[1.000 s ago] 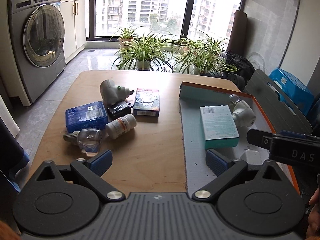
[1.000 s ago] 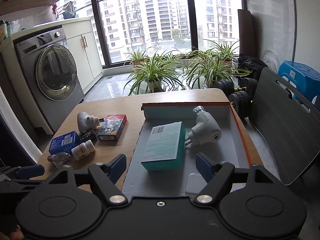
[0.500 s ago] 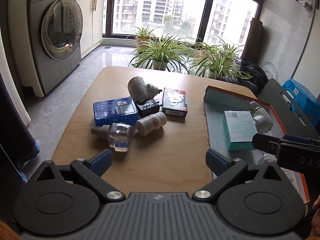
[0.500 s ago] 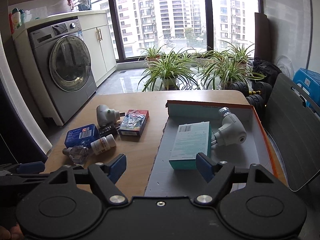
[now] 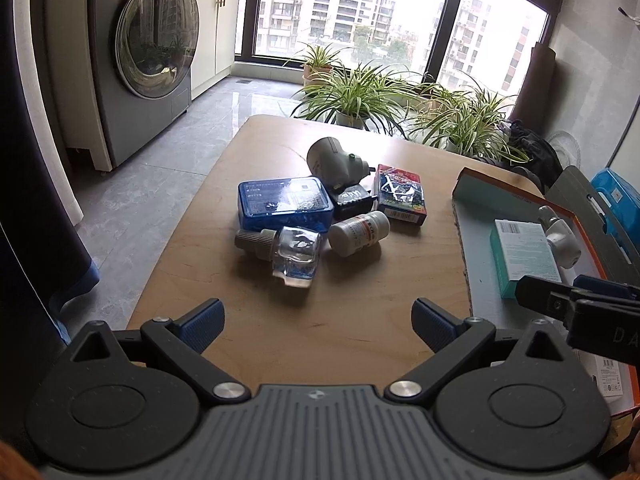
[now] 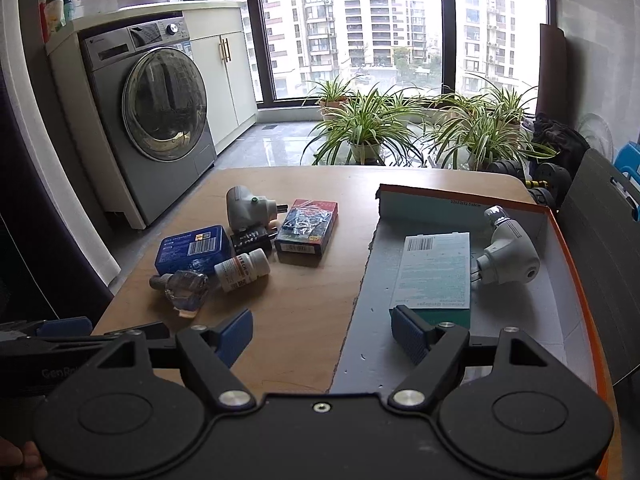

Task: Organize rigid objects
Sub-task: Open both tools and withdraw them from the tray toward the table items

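Note:
A cluster lies on the wooden table [image 5: 344,320]: a blue tin [image 5: 284,201], a clear glass bottle [image 5: 294,254], a white pill bottle [image 5: 359,232], a grey plug-in device [image 5: 334,162], a small black item [image 5: 352,201] and a red card box [image 5: 400,194]. The orange-rimmed box tray [image 6: 576,280] at right holds a teal box [image 6: 434,270] and a white plug-in device [image 6: 506,252]. My left gripper [image 5: 318,326] is open and empty, short of the cluster. My right gripper [image 6: 322,332] is open and empty over the tray's near left edge.
A washing machine [image 6: 160,120] stands at left beyond the table. Potted plants [image 6: 368,128] line the window behind. A dark folded chair [image 6: 600,248] and a blue stool [image 5: 616,200] stand to the right of the table.
Both grippers have swung left and drawn back, so the cluster now sits centred ahead of the left gripper. Nothing on the table or in the tray has moved.

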The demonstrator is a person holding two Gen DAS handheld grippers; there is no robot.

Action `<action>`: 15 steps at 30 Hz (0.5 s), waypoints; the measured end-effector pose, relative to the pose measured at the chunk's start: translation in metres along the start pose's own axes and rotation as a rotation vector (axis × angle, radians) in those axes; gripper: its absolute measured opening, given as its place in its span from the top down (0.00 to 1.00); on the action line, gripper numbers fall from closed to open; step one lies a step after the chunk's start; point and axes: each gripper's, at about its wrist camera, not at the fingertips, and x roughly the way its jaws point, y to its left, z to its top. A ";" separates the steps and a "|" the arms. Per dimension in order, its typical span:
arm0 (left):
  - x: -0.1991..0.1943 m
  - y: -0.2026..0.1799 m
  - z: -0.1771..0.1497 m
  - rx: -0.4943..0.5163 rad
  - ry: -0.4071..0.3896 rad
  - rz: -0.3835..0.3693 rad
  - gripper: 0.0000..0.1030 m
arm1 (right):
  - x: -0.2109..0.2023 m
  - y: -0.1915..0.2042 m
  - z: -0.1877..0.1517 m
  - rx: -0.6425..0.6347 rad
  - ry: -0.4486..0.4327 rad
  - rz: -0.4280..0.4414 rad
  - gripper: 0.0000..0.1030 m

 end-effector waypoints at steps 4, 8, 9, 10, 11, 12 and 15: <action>0.008 0.010 -0.004 -0.009 0.012 0.020 0.00 | 0.003 0.001 -0.003 0.000 0.009 0.006 0.12; 0.019 0.021 -0.006 -0.012 0.015 0.042 0.00 | 0.007 0.000 -0.006 0.002 0.019 0.009 0.12; 0.022 0.024 -0.005 -0.014 0.013 0.046 0.00 | 0.008 -0.001 -0.007 0.004 0.021 0.010 0.12; 0.026 0.027 -0.004 -0.015 0.011 0.053 0.00 | 0.009 -0.002 -0.008 0.007 0.023 0.010 0.12; 0.030 0.030 -0.003 -0.015 0.009 0.059 0.00 | 0.010 -0.003 -0.009 0.011 0.025 0.010 0.12; 0.033 0.032 -0.002 -0.015 0.006 0.063 0.00 | 0.011 -0.003 -0.010 0.016 0.027 0.012 0.12; 0.046 0.038 0.004 -0.001 -0.002 0.055 0.00 | 0.013 -0.005 -0.011 0.024 0.028 0.025 0.12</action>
